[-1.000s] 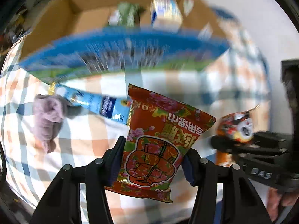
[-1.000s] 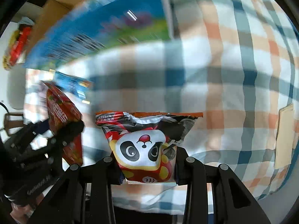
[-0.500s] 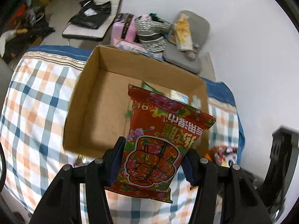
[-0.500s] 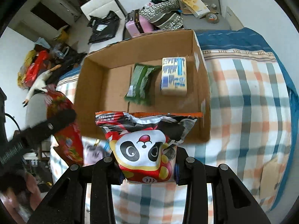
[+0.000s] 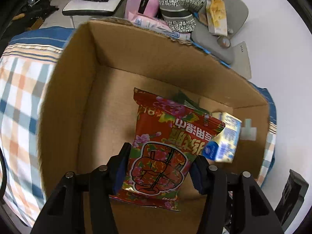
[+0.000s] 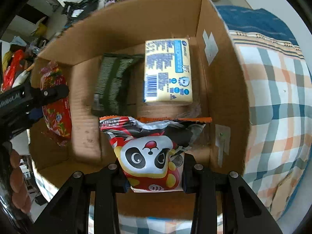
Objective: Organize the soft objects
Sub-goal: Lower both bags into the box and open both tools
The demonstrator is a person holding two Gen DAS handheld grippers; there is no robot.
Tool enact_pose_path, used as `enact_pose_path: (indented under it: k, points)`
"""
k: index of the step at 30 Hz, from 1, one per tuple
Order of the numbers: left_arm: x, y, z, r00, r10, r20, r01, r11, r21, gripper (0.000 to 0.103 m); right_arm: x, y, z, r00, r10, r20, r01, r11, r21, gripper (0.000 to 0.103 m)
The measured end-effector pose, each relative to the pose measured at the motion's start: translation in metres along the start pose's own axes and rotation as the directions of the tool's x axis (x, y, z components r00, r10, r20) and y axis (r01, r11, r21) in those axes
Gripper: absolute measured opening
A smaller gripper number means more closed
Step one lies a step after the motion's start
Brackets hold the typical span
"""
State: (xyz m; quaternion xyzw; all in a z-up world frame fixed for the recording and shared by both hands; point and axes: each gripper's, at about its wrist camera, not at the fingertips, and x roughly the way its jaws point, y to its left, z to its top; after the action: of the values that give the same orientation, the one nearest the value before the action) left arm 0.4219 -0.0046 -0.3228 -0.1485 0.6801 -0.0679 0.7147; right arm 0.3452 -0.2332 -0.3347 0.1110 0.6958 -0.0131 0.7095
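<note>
A home bedroom: plaid bedsheet [image 6: 273,97], pink suitcase [image 5: 140,3], cluttered floor

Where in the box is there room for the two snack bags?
Bare floor in the box lies between the left wall and the green pack. The right side is crowded: the yellow pack sits beside the green one.

both wrist views, close above cardboard box [image 5: 74,89]
</note>
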Motion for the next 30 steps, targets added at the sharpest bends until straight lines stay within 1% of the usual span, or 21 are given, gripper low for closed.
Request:
enact_pose_path:
  k: [3, 8, 11, 13, 16, 17, 19, 20, 21, 23, 25, 28, 30]
  points:
    - [0.017, -0.003, 0.015, 1.0, 0.015, -0.023, -0.014, 1.0, 0.009, 0.053, 0.012, 0.0, 0.005, 0.999, -0.03, -0.02, 0.03, 1.0, -0.002, 0.04]
    - [0.031, -0.008, 0.031, 0.997, 0.053, -0.057, -0.052, 0.998, 0.02, 0.053, 0.026, -0.001, 0.006, 0.998, -0.044, -0.055, 0.044, 0.999, -0.001, 0.041]
    - [0.034, -0.009, 0.037, 0.995, 0.051, -0.084, -0.05, 0.999, 0.01, 0.053, 0.032, 0.0, 0.007, 0.996, -0.068, -0.06, 0.067, 0.998, -0.009, 0.045]
    - [0.031, -0.008, 0.038, 0.996, 0.04, -0.084, -0.04, 0.999, 0.002, 0.053, 0.035, 0.001, 0.009, 0.996, -0.063, -0.063, 0.062, 0.998, -0.006, 0.047]
    - [0.023, -0.01, 0.039, 0.997, 0.04, -0.066, -0.04, 0.999, 0.015, 0.054, 0.033, 0.007, 0.009, 0.997, -0.052, -0.055, 0.052, 0.999, -0.003, 0.056]
    - [0.018, -0.012, 0.037, 0.997, 0.046, -0.054, -0.045, 0.999, 0.029, 0.056, 0.031, 0.009, 0.008, 0.997, -0.048, -0.052, 0.048, 0.999, -0.003, 0.06]
    - [0.005, -0.014, 0.033, 0.998, 0.061, -0.02, -0.06, 0.997, 0.054, 0.067, 0.025, 0.014, 0.006, 0.998, -0.045, -0.039, 0.045, 0.999, -0.008, 0.068]
    - [-0.002, -0.015, 0.029, 0.998, 0.066, 0.001, -0.066, 0.996, 0.065, 0.069, 0.021, 0.017, 0.004, 0.998, -0.047, -0.028, 0.047, 0.999, -0.013, 0.076]
    - [-0.009, -0.014, 0.025, 0.997, 0.068, 0.019, -0.07, 0.995, 0.074, 0.073, 0.018, 0.02, 0.004, 0.999, -0.05, -0.017, 0.05, 0.999, -0.018, 0.087]
    - [-0.022, -0.014, 0.014, 0.996, 0.075, 0.053, -0.079, 0.993, 0.092, 0.082, 0.008, 0.025, 0.0, 0.998, -0.06, 0.019, 0.061, 0.998, -0.025, 0.098]
    - [-0.036, -0.012, 0.002, 0.992, 0.086, 0.091, -0.096, 0.989, 0.109, 0.095, -0.002, 0.029, -0.004, 0.996, -0.067, 0.055, 0.068, 0.997, -0.023, 0.103]
    - [-0.056, -0.008, -0.022, 0.983, 0.096, 0.156, -0.117, 0.985, 0.13, 0.098, -0.016, 0.035, -0.013, 0.99, -0.081, 0.113, 0.084, 0.996, -0.024, 0.103]
    - [-0.069, -0.005, -0.037, 0.974, 0.106, 0.202, -0.135, 0.982, 0.136, 0.101, -0.027, 0.038, -0.019, 0.984, -0.072, 0.162, 0.075, 0.997, -0.013, 0.103]
